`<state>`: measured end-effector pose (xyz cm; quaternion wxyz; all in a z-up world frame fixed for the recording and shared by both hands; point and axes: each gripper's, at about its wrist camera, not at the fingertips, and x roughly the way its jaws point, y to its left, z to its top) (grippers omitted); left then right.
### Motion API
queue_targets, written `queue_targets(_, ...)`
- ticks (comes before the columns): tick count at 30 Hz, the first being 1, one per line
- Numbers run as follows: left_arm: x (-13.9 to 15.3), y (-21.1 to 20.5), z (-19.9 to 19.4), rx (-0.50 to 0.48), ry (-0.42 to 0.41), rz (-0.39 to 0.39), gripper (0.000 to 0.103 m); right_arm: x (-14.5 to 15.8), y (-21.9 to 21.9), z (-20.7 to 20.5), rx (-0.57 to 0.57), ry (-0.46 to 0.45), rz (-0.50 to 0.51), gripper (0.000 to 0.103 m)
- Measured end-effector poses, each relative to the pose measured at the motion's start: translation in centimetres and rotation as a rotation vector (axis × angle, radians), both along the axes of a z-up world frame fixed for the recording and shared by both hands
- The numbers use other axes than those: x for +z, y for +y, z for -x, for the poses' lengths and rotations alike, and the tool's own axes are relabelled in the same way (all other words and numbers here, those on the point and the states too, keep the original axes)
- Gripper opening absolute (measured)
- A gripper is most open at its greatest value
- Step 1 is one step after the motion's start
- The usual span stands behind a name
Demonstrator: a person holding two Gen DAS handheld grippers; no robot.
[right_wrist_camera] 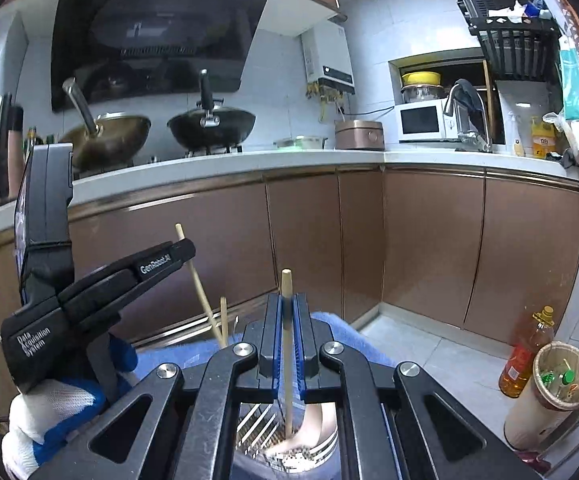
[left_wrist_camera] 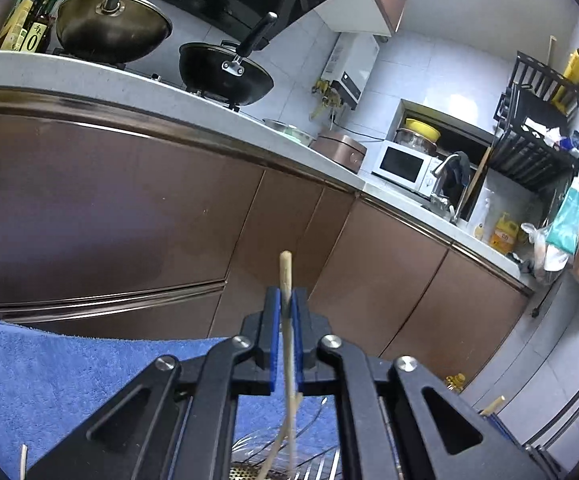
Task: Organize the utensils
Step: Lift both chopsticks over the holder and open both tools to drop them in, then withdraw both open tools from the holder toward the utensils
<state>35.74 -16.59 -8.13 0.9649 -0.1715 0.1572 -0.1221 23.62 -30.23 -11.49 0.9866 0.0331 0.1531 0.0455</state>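
Both pairs of jaws are pressed together, each on a single wooden chopstick. Seen from the left wrist camera, the left gripper (left_wrist_camera: 285, 304) pinches a pale chopstick (left_wrist_camera: 285, 276) between its blue pads; the stick's blunt end pokes up past the fingertips, and its lower length runs down between the black arms toward a wire utensil basket (left_wrist_camera: 313, 456) just visible at the bottom of the frame. A blue towel (left_wrist_camera: 49, 380) covers the surface under the gripper.

From the right wrist camera, the right gripper (right_wrist_camera: 287, 308) clamps a second chopstick (right_wrist_camera: 286, 284) that stands nearly upright, its lower end reaching down into the metal utensil basket (right_wrist_camera: 257, 420) below. The left gripper (right_wrist_camera: 181, 252) shows at the left of this view, held by a hand in a white and blue glove (right_wrist_camera: 45, 412), with its chopstick (right_wrist_camera: 193, 264) slanting down behind it. Another chopstick (right_wrist_camera: 223, 320) stands just beside that one, past the edge of the blue towel (right_wrist_camera: 349, 332).

Two woks sit on the stove on the kitchen tabletop (right_wrist_camera: 289, 158) in the background, well apart from the grippers
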Motion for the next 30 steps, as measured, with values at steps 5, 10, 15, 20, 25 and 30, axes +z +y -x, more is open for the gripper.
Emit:
queue_targets(5, -0.5, 0.9, 1.2, -0.037, 0.006, -0.020, 0.026, 0.0, -0.6, 1.2, 0.005, 0.002, -0.013, 0.030)
queue_targets(10, 1.2, 3.0, 3.3, -0.056, 0.016, -0.045, 0.029, 1.1, -1.4, 3.6, -0.006, -0.001, -0.031, 0.030)
queue_targets(15, 2.5, 4.6, 6.1, -0.072, 0.020, -0.112, 0.038, 2.2, -1.9, 6.4, -0.014, 0.007, -0.049, 0.030)
queue_targets(20, 2.6, 6.6, 9.5, -0.095, 0.034, -0.157, 0.043, 2.6, -1.9, 8.4, -0.027, 0.031, -0.043, 0.030)
queue_targets(25, 2.5, 9.1, 12.0, -0.094, 0.068, -0.174, 0.044, 2.5, -2.0, 10.4, -0.040, 0.056, -0.063, 0.030)
queue_targets(30, 2.6, 12.2, 14.7, -0.057, 0.068, -0.205, 0.046, 2.9, -2.1, 12.6, -0.053, 0.064, -0.079, 0.030)
